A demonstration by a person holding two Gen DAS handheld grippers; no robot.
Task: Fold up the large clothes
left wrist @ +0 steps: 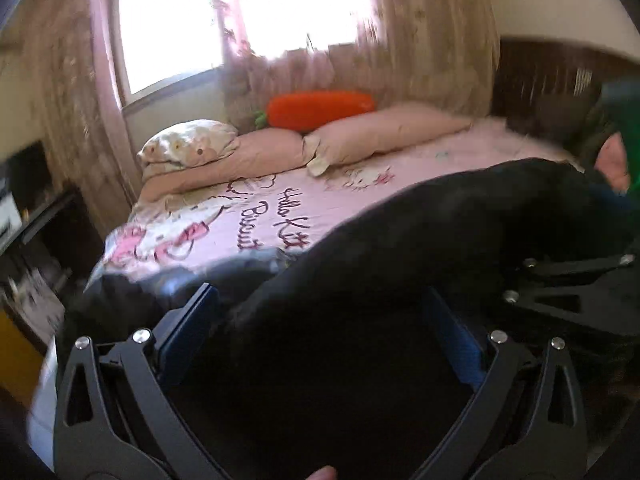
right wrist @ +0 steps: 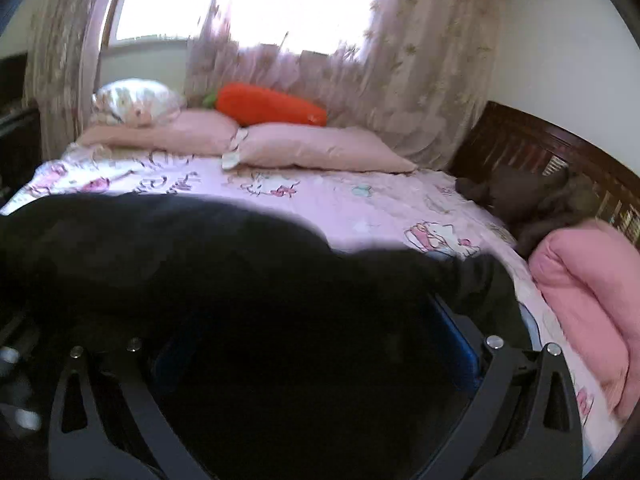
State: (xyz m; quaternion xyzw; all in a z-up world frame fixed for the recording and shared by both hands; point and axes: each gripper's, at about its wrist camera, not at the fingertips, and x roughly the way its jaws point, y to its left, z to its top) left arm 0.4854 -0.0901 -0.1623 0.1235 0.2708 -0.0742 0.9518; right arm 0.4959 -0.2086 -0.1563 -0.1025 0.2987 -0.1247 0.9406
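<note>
A large black cloth garment (left wrist: 460, 232) lies in a heap on the near part of the pink cartoon-print bedsheet (left wrist: 332, 200), across the front of both views. The left gripper (left wrist: 320, 336) stands spread wide, its blue pads (left wrist: 188, 336) apart, with black cloth lying loose between them and not pinched. The right gripper (right wrist: 316, 344) is likewise released, jaws wide, dark cloth bunched between and over its blue pads (right wrist: 460, 344).

Beyond the garment the sheet is bare up to two long pink pillows (left wrist: 360, 136) at the far edge, with an orange carrot-shaped cushion (left wrist: 320, 110) on top and a pale patterned pillow (left wrist: 188, 146) to the left, under a bright curtained window (left wrist: 248, 12).

Only the left view shows the bed's left edge and dark furniture (left wrist: 36, 216) beside it, and the other gripper's black frame (left wrist: 576, 280) at right. Only the right view shows the dark wooden bed board (right wrist: 560, 160), a brown cloth heap (right wrist: 528, 200) and a folded pink quilt (right wrist: 588, 292) crowding the right edge.
</note>
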